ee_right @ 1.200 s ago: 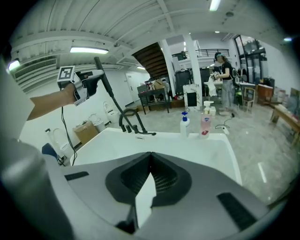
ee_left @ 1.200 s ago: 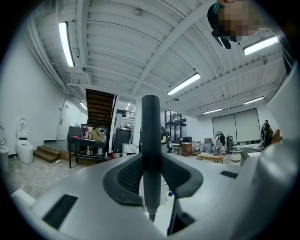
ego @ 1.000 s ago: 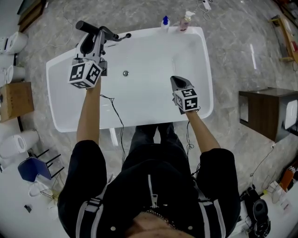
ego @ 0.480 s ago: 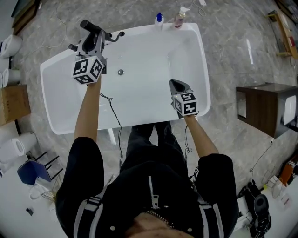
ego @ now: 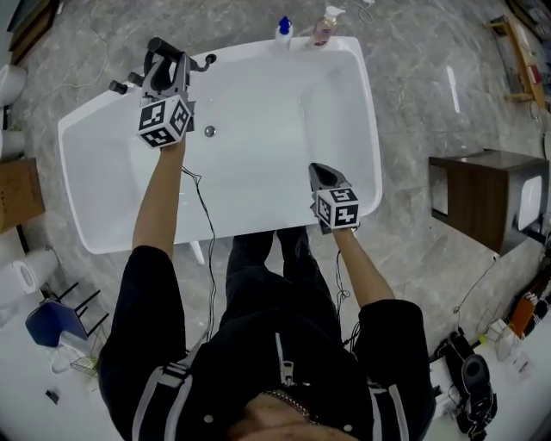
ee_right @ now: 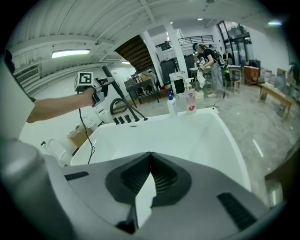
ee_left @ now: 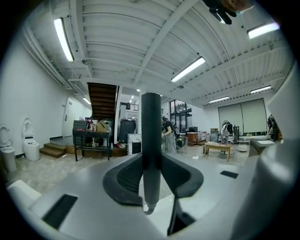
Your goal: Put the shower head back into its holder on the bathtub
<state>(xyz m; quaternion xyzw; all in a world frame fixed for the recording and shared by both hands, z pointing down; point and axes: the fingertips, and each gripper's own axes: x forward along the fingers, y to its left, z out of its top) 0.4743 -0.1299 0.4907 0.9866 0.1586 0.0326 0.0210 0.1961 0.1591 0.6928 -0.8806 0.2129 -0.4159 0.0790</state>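
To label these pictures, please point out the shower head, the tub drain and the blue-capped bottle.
shower head (ee_left: 151, 131), left gripper view, on its dark handle shaft.
tub drain (ego: 209, 131), head view, on its round metal centre.
blue-capped bottle (ego: 283, 26), head view, on its blue cap.

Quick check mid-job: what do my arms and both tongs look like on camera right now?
Left tongs and right tongs: grey shells, dark ribbed pads. Each carries a white cube with black square markers and trails a thin black cable. Sleeves are short and black; the top has white stripes.
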